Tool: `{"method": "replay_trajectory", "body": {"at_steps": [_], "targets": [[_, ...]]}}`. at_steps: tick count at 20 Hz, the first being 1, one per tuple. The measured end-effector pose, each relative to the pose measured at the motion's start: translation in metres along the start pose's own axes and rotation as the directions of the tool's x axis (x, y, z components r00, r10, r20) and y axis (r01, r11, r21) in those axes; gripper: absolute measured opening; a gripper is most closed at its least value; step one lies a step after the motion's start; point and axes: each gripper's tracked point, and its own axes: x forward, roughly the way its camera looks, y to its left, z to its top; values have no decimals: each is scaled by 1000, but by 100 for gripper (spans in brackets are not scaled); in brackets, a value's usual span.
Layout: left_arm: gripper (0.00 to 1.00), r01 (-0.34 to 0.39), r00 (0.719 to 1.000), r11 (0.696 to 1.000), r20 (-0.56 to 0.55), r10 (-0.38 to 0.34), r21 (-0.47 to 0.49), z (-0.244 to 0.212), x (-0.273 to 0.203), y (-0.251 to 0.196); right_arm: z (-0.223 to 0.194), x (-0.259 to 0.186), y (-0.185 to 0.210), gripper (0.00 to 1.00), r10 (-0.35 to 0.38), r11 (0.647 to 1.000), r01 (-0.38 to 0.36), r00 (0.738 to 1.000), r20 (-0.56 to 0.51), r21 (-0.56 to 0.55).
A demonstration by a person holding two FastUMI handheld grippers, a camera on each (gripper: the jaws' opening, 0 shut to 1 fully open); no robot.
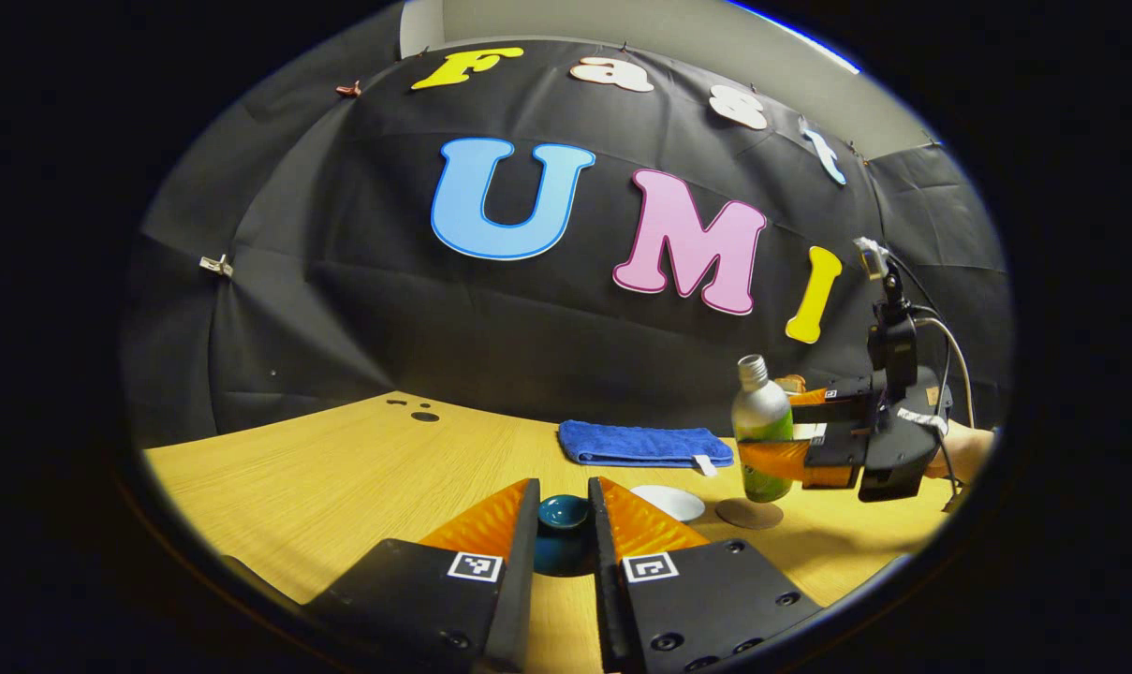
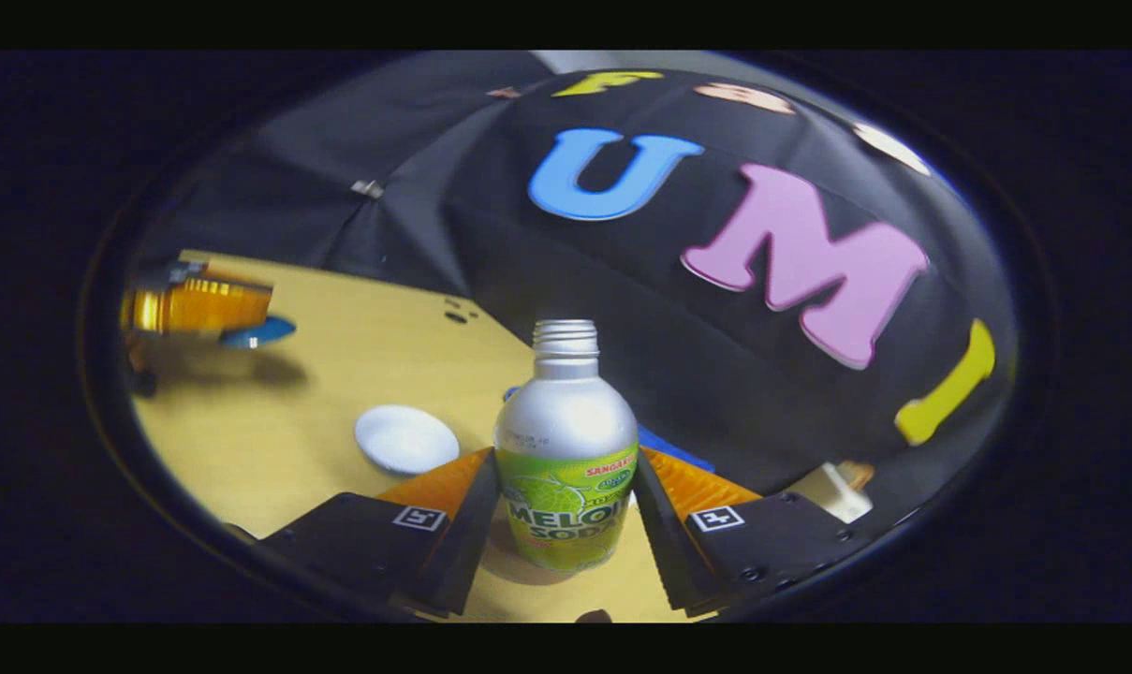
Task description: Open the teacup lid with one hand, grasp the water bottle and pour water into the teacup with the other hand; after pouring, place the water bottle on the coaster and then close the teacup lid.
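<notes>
- Bottle sits clamped between the right gripper's fingers, uncapped, lifted over the coaster.
- Left gripper grips the lid.
- Tip slowly and keep the neck over the cup.

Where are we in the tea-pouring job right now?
Done: the left gripper has its jaws closed on the teal teacup lid, which looks lifted. In hand: the right gripper grips the uncapped water bottle upright, close above the coaster. Whether water has been poured cannot be told. Left: pour if needed, set the bottle on the coaster, close the lid.
</notes>
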Motion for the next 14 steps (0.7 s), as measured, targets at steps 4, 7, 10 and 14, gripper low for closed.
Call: {"method": "replay_trajectory", "body": {"at_steps": [4, 7, 10, 14], "targets": [[33, 0, 1000, 1000, -2, 0, 1, -1, 0, 0, -14, 12, -14, 79, -3, 969, -8, 999, 46, 247], [33, -4, 1000, 1000, -5, 4, 2, -3, 1, 0, -14, 10, -16, 79, 21, 934, -43, 998, 66, 355], [33, -2, 1000, 1000, -6, 2, 3, -2, 1, 0, -19, 12, -18, 79, 23, 919, -52, 996, 81, 390], [33, -4, 1000, 1000, -7, 4, 4, -2, 1, 1, -33, 16, -22, 78, 13, 929, -29, 999, 45, 369]]}}
